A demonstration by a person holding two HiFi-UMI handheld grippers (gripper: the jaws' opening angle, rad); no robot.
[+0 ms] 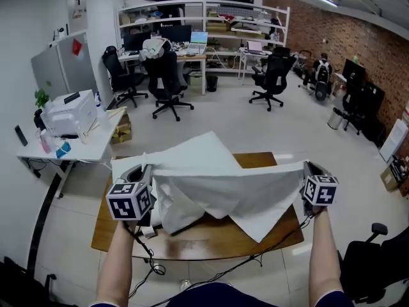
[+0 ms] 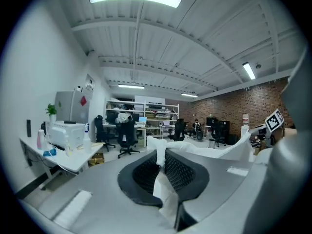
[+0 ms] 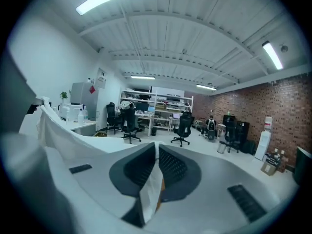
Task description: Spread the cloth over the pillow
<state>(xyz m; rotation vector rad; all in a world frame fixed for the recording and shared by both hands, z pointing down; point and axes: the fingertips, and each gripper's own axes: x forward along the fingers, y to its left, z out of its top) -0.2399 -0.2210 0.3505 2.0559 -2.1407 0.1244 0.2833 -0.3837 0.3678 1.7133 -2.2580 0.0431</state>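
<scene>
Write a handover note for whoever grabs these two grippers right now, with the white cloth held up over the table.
Left gripper: shut on one end of the cloth's top edge.
Right gripper: shut on the other end.
Where things are: the cloth hangs stretched between the two grippers above the wooden table, with its lower part draping onto the tabletop. The pillow cannot be told apart from the white folds.
Done: cloth gripped at both ends and raised.
Left: probably carry it over the pillow, lower it flat, then let go.
</scene>
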